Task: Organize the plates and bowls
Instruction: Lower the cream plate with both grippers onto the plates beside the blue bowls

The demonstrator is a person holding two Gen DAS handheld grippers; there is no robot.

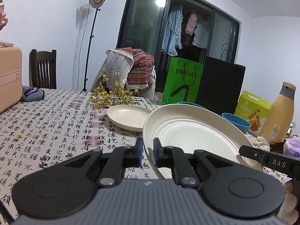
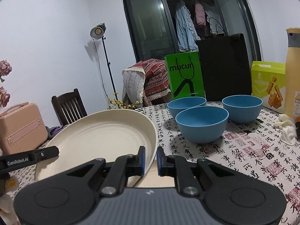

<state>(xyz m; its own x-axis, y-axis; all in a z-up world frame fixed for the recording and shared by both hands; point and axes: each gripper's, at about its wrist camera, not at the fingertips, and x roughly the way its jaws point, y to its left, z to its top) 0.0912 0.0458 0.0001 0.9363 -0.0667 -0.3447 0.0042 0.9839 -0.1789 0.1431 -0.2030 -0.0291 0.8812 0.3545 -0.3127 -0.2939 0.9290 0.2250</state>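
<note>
A large cream plate (image 1: 195, 131) hangs tilted above the table, held by both grippers. My left gripper (image 1: 148, 150) is shut on its left rim. My right gripper (image 2: 151, 159) is shut on the right rim of the same cream plate (image 2: 97, 136). The right gripper's finger (image 1: 251, 152) shows at the plate's far edge in the left wrist view, and the left gripper's finger (image 2: 45, 154) shows in the right wrist view. A smaller cream plate (image 1: 129, 117) lies flat on the table beyond. Three blue bowls stand upright to the right: nearest (image 2: 201, 124), back left (image 2: 186, 104), back right (image 2: 241, 108).
The table wears a calligraphy-print cloth (image 1: 56, 131). Yellow flower sprigs (image 1: 112, 93) lie behind the small plate. A green bag (image 2: 184, 76), a black bag (image 2: 225, 65), a snack box (image 2: 268, 86) and a tan bottle (image 2: 293, 71) line the back. A pink case (image 2: 20, 129) stands left.
</note>
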